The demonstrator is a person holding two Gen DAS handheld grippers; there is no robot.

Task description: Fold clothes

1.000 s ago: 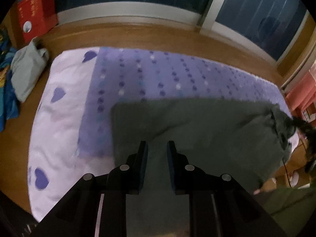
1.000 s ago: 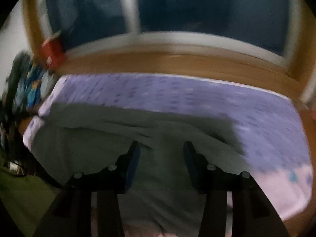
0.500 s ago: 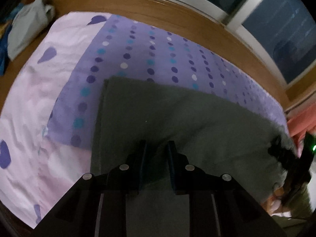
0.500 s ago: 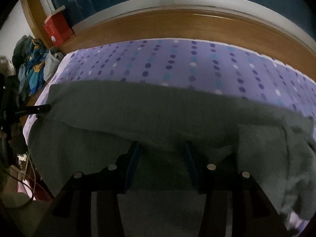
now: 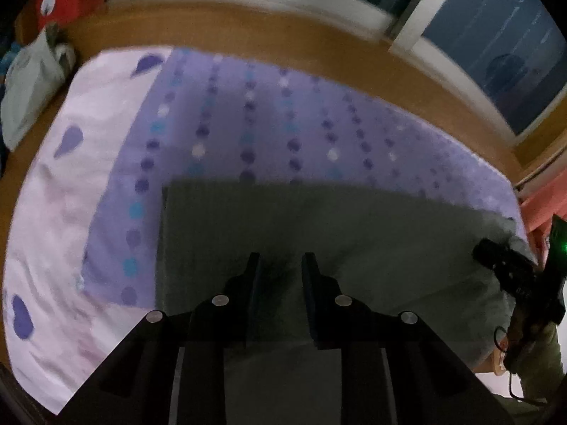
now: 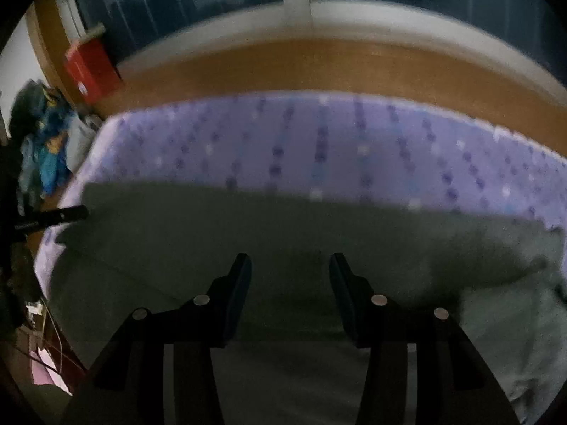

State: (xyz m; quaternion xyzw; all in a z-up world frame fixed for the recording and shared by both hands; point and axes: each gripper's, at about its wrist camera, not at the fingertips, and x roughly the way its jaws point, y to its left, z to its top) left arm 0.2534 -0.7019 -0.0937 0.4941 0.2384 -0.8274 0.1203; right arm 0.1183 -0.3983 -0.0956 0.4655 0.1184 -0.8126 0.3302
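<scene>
A bed (image 5: 248,113) stands on a wooden floor (image 5: 290,39) under a window. Its top is covered by a purple dotted sheet (image 5: 283,131), with a pale pink sheet bearing purple hearts (image 5: 60,191) along the left edge. 1 dark grey-green garment (image 5: 319,226) lies flat along the near edge, its right end rumpled at the near right corner.
</scene>
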